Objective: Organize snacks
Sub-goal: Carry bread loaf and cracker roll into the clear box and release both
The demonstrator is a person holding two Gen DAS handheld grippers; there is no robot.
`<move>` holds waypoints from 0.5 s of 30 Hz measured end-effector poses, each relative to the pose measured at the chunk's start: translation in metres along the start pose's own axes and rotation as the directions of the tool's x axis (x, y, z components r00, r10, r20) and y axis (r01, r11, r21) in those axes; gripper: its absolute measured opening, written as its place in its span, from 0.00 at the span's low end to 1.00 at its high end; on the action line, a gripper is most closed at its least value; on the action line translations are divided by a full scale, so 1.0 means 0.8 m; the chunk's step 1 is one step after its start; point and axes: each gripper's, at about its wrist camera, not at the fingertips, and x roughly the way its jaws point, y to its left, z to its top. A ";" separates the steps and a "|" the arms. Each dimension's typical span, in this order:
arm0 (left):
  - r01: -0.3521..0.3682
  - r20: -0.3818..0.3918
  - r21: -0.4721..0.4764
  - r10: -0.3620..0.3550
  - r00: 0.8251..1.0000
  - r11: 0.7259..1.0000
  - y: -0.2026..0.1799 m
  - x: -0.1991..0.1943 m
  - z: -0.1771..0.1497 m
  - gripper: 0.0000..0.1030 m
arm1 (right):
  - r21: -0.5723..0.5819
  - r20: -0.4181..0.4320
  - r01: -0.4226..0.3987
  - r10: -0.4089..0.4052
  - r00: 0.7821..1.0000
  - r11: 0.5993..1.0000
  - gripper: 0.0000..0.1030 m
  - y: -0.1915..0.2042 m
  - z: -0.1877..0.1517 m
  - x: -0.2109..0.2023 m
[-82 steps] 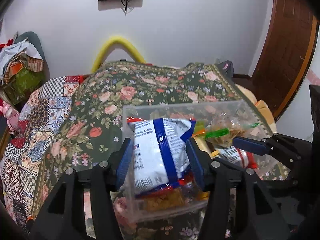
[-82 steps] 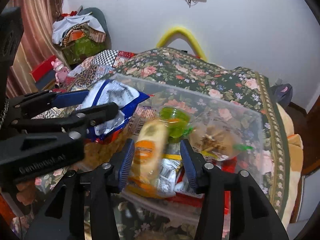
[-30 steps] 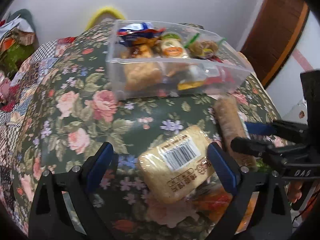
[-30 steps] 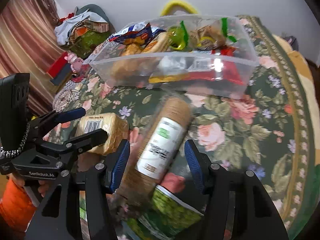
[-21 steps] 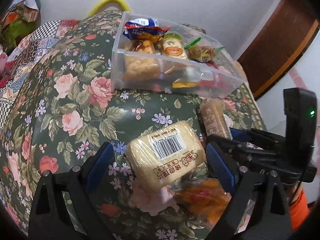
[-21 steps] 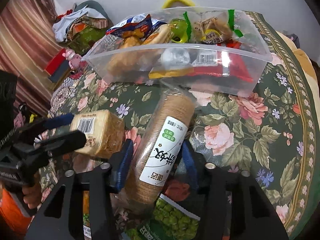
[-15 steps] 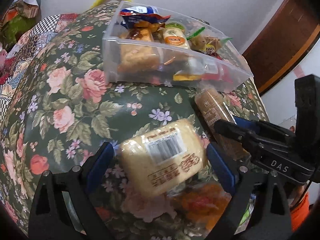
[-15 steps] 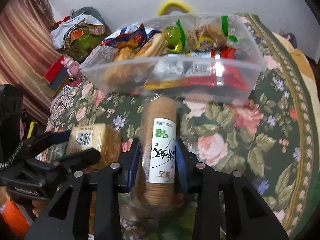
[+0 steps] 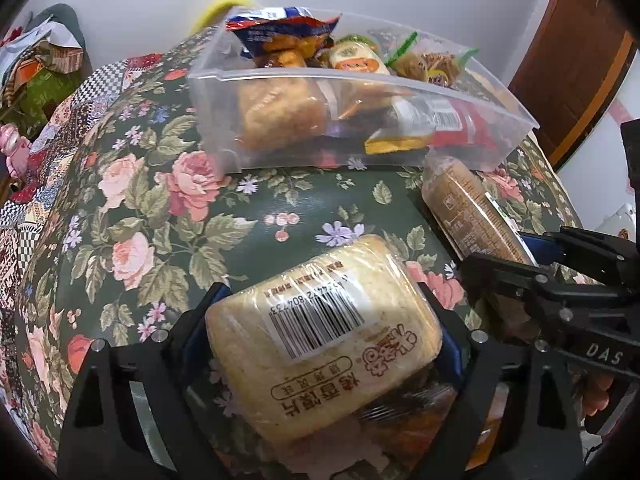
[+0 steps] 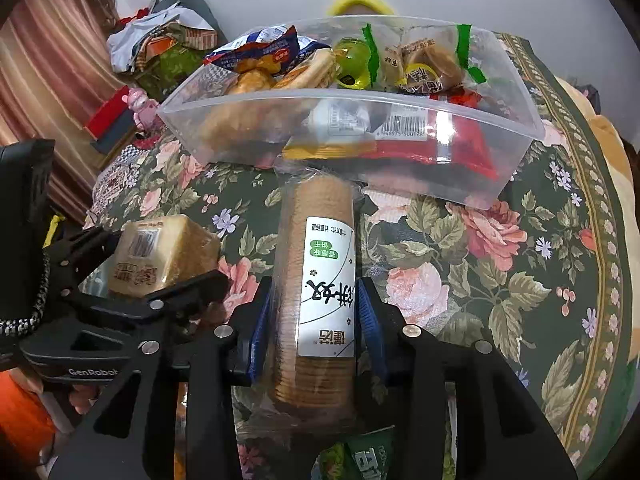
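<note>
My left gripper (image 9: 320, 320) is shut on a pale wrapped bread pack (image 9: 320, 340) with a barcode, held above the floral cloth; it also shows in the right wrist view (image 10: 160, 256). My right gripper (image 10: 312, 320) is shut on a long sleeve of round biscuits (image 10: 316, 280) with a white label, its far end just short of the bin; the sleeve shows in the left wrist view (image 9: 468, 212). A clear plastic bin (image 9: 400, 84) ahead holds several snacks and also shows in the right wrist view (image 10: 360, 100).
The floral tablecloth (image 9: 160, 200) covers the table. A green snack bag (image 10: 368, 456) lies below the right gripper, and orange packets (image 9: 408, 412) lie under the bread pack. Clutter (image 10: 160, 48) stands at the far left by the wall.
Both grippers came back from the bin to the near snacks. The left closed on the bread pack and the right closed on the biscuit sleeve; both packs are now raised toward the bin.
</note>
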 end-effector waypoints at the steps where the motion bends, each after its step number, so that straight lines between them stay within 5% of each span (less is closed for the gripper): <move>1: 0.000 0.002 -0.002 0.000 1.000 1.000 0.002 -0.002 -0.001 0.86 | 0.003 0.003 0.000 0.000 1.000 1.000 0.33 -0.001 0.001 -0.001; 15: 0.017 0.157 -0.023 -0.014 0.988 1.000 0.016 -0.074 0.053 0.86 | -0.010 0.136 -0.017 0.018 0.990 1.000 0.32 0.013 0.019 -0.062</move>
